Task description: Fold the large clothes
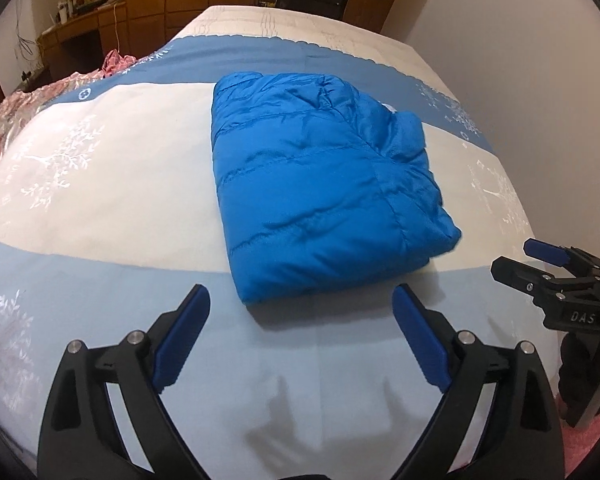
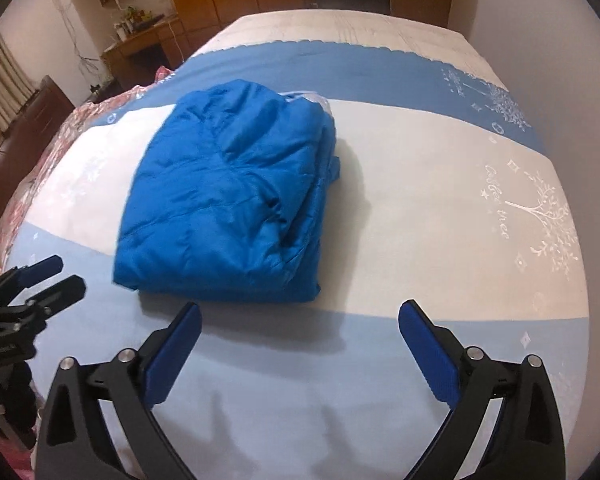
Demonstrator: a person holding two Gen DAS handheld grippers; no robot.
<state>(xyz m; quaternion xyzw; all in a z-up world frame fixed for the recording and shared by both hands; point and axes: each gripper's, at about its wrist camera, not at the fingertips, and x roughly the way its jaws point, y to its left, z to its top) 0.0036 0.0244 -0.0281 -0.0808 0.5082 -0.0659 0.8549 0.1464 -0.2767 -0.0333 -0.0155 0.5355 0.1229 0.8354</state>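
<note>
Bedspread (image 1: 100, 240), banded white, pale blue and mid blue with a white tree print, covers the whole bed; crumpled pink floral cloth (image 1: 4, 120) bunches at its far left edge.

Left gripper (image 1: 301, 312), black frame with blue ribbed pads, is spread wide with nothing between the jaws, hanging over the pale blue band just short of the jacket's near edge, not touching it.

Bright blue quilted puffer jacket (image 1: 316, 184) sits mid-bed, folded into a squarish bundle, mostly on the white band with its near edge on the pale blue one. A rounded tucked part bulges at its right side, and layered edges show along that side in the right wrist view.

Right gripper (image 2: 300, 320) is likewise released and empty, also back from the jacket's near edge.

Judgement: the fold looks essentially done. The jacket should be light, soft and springy, with a slick shell; the fill will likely push the layers back open, and the fabric may slide out of a shallow pinch. If it needs moving or pressing, take it at the near folded edge, both near corners, biting deep through all layers along a stitched seam. The loose right side looks like the part most likely to unfold.
</note>
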